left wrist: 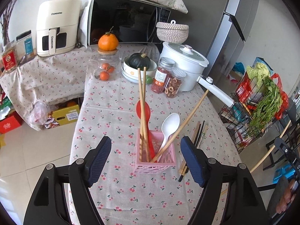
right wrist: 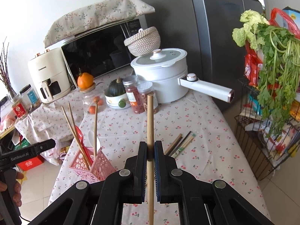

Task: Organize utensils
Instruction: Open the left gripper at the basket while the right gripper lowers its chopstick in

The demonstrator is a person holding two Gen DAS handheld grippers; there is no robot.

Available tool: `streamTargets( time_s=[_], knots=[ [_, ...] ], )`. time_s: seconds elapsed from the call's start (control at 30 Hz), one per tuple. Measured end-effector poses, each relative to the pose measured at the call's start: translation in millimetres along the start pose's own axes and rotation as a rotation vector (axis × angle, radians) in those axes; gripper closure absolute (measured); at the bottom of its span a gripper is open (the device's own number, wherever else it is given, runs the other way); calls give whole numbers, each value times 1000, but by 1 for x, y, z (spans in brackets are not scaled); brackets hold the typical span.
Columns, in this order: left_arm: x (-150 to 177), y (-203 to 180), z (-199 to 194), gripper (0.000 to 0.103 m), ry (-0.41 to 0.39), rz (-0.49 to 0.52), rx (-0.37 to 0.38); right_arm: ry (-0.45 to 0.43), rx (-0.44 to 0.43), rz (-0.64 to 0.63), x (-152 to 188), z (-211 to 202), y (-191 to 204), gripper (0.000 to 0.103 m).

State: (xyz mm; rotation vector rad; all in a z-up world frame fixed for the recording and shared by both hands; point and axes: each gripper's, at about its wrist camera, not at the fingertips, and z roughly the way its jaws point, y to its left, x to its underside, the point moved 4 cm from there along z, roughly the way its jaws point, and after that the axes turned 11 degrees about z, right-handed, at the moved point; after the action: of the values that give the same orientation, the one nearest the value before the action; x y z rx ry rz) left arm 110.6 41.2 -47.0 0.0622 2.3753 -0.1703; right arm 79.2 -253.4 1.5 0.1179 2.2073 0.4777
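A pink utensil holder (left wrist: 156, 159) stands on the cherry-print table, holding wooden chopsticks (left wrist: 142, 108), a red spoon (left wrist: 143, 108), a white spoon (left wrist: 168, 127) and a single long chopstick (left wrist: 187, 120). My left gripper (left wrist: 146, 155) is open, its fingers either side of the holder and a little short of it. My right gripper (right wrist: 150, 148) is shut on one long wooden chopstick (right wrist: 150, 123), held upright above the table. The holder (right wrist: 93, 163) shows at its left. Several loose chopsticks (right wrist: 181, 143) lie on the cloth; they also show in the left wrist view (left wrist: 198, 136).
At the back stand a white electric pot (left wrist: 184, 63) with a long handle, two spice jars (left wrist: 166, 78), a bowl with a green squash (left wrist: 139, 63), a glass jar with oranges (left wrist: 106, 65), a microwave (left wrist: 127, 18) and an air fryer (left wrist: 56, 26). A wire rack of vegetables (right wrist: 271, 93) stands right of the table.
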Motion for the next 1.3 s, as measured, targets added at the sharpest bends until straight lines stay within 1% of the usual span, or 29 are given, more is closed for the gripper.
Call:
streamTargets(
  time_s=[0.1,0.2,0.3,0.4,0.57,0.67,0.77,0.97,1.17,1.3],
  knots=[
    [7,5,-1,18,15,14,-26,-20,-30,11,-4,1,10,98],
    [13,12,4,17,47,29,-50,-46,-63,22,-9,3,23,98],
    [20,22,11,17,90,18,-47,-82,-94,38,-14,5,39,98],
    [25,30,14,17,116,0,-36,-119,-137,57,-18,7,58,98],
    [27,38,12,17,126,20,-41,-177,-207,71,-22,15,88,98],
    [28,45,10,17,125,11,-42,-206,-220,57,-21,24,104,97],
    [28,54,6,17,121,-27,-44,-236,-212,41,-19,37,113,97],
    [30,59,5,17,128,-33,-41,-195,-210,59,-8,74,125,97],
    [33,65,6,17,136,-51,-44,-91,-165,38,14,119,131,97],
    [33,66,6,17,135,-52,-41,-56,-153,44,20,131,131,97]
  ],
)
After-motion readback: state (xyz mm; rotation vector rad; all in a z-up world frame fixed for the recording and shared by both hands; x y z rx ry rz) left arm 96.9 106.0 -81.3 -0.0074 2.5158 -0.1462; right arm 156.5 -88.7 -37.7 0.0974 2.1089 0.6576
